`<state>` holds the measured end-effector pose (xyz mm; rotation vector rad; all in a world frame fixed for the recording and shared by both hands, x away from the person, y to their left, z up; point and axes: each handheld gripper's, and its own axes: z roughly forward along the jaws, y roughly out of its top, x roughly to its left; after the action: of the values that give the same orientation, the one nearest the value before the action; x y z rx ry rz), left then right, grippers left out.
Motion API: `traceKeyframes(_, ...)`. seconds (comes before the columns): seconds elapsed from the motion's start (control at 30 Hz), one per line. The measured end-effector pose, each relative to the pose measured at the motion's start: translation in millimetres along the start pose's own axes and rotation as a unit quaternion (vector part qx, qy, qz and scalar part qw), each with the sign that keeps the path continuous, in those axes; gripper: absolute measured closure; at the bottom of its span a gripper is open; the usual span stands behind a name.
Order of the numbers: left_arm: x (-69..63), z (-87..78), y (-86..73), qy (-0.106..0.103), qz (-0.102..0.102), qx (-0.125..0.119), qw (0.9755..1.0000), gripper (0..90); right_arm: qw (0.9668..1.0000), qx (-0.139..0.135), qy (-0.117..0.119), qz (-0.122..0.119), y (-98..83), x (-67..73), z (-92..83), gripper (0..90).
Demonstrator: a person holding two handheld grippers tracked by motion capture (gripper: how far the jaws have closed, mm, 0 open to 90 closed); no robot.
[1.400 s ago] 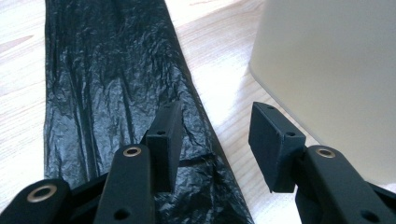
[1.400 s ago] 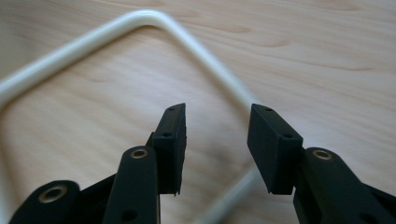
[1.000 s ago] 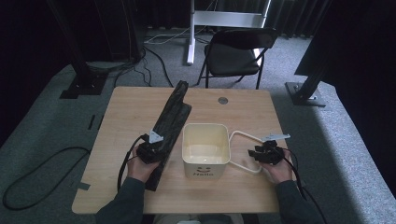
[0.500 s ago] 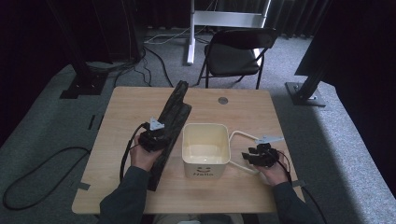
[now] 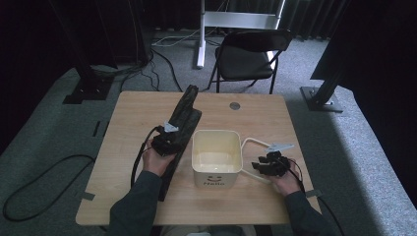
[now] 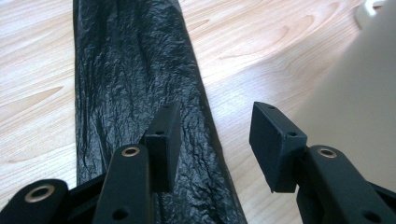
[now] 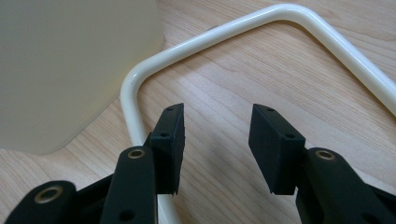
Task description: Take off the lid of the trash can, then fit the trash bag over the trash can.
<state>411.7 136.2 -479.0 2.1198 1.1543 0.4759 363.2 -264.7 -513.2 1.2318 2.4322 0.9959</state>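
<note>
Black plastic bag (image 5: pixel 181 123): lies flat and long on the wooden table (image 5: pixel 128 118), running from the near left edge toward the far middle, just left of the bucket; its surface is crinkled and glossy in the left gripper view (image 6: pixel 135 93).
Bucket (image 5: pixel 217 156): cream, square, open at the top, standing upright near the middle of the table, with dark lettering and a smile mark on its near wall; in the left gripper view its wall (image 6: pixel 359 107) fills the right side, and in the right gripper view it (image 7: pixel 74 65) stands at the left.
Handle (image 5: pixel 252 143): a cream bent tube lying flat on the table to the right of the bucket; in the right gripper view it (image 7: pixel 224 32) curves around the jaws.
Left gripper (image 5: pixel 166 142): held over the bag; jaws apart, nothing clamped, the left jaw above the bag and the right jaw above bare wood between bag and bucket (image 6: pixel 215 140).
Right gripper (image 5: pixel 268 164): held low, just right of the bucket; jaws apart, nothing between them but bare wood, the left jaw right over the handle's near side (image 7: pixel 215 140).
Round disc (image 5: pixel 235 105): small and grey, on the far part of the table, well apart from both grippers.
Chair (image 5: pixel 248 54): black, beyond the table's far edge.
</note>
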Motion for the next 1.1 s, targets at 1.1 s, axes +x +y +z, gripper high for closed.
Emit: traceKeyframes(1.1,5.1,43.6,-14.8,0.012,-0.006,0.088,0.9960,44.4,0.9999,0.000,0.016,-0.004,2.8,4.8,3.7,54.5)
